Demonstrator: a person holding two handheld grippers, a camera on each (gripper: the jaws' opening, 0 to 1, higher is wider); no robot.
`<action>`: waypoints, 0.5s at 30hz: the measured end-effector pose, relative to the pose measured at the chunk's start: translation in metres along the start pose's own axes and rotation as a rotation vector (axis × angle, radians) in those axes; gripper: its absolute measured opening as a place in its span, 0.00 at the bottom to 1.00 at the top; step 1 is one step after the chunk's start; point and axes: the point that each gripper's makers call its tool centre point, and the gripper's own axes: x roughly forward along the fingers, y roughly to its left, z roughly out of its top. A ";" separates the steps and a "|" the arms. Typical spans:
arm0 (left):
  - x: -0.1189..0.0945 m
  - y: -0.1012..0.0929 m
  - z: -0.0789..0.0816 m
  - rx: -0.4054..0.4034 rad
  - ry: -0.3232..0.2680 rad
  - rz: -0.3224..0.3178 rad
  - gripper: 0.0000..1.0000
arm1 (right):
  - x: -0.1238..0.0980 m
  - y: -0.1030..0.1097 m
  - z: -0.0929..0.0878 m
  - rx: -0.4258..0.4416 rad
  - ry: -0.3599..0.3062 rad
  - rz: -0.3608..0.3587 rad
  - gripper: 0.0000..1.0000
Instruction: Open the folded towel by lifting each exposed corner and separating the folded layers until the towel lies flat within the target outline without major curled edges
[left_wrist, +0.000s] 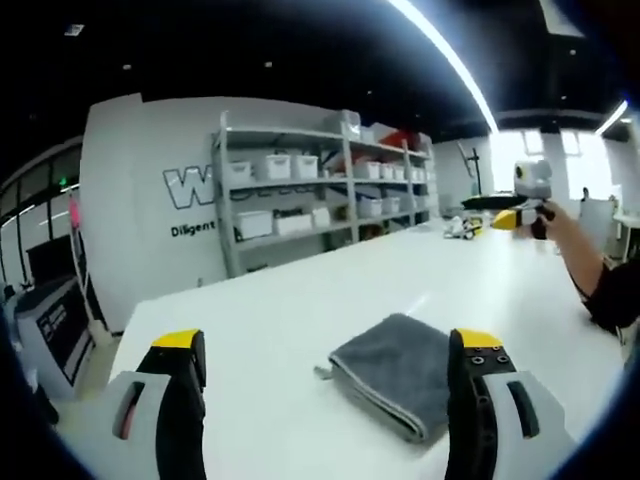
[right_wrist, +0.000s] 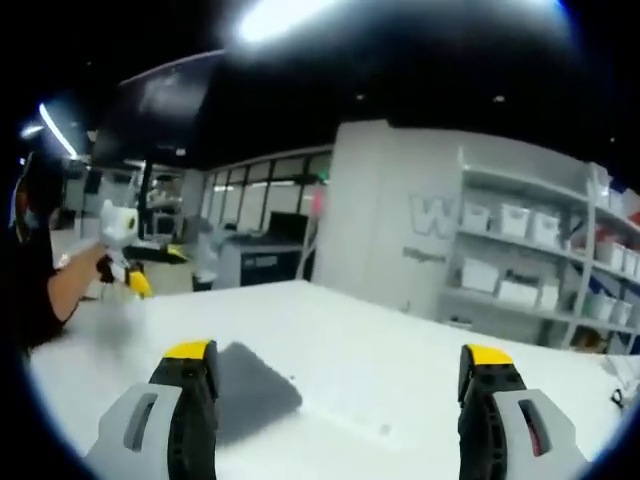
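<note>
Left gripper view first: the left gripper (left_wrist: 328, 350) has its jaws spread wide with nothing between them, hanging over a white table (left_wrist: 300, 300). The folded towel (left_wrist: 395, 370), dark grey, lies flat on the table between the two yellow-tipped jaws, closer to the right-hand one, which covers part of its edge. Doesn't look like either jaw is touching it, but I can't tell for sure. Far off at the right a person's arm (left_wrist: 580, 255) holds the right gripper (left_wrist: 515, 218) up above the table. Behind it all are metal shelves (left_wrist: 320, 180) with white bins (left_wrist: 275, 165) and a white wall.

Right gripper view: the right gripper's jaws are wide apart too, and empty. The towel shows as a blurry dark patch (right_wrist: 252, 388) on the table just beside the left-hand jaw. At the far left, the person's other hand (right_wrist: 95, 262) holds the left gripper (right_wrist: 128, 278). Shelves with bins sit at the right.
</note>
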 end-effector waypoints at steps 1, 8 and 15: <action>0.002 0.001 -0.002 0.001 0.007 -0.001 0.99 | 0.002 0.001 -0.002 -0.005 0.005 0.002 1.00; 0.002 0.013 -0.007 -0.032 0.025 -0.005 0.98 | 0.004 0.002 -0.008 -0.012 0.029 0.004 1.00; 0.010 0.002 -0.016 -0.101 0.037 -0.080 0.99 | 0.006 0.006 -0.014 0.011 0.037 0.005 1.00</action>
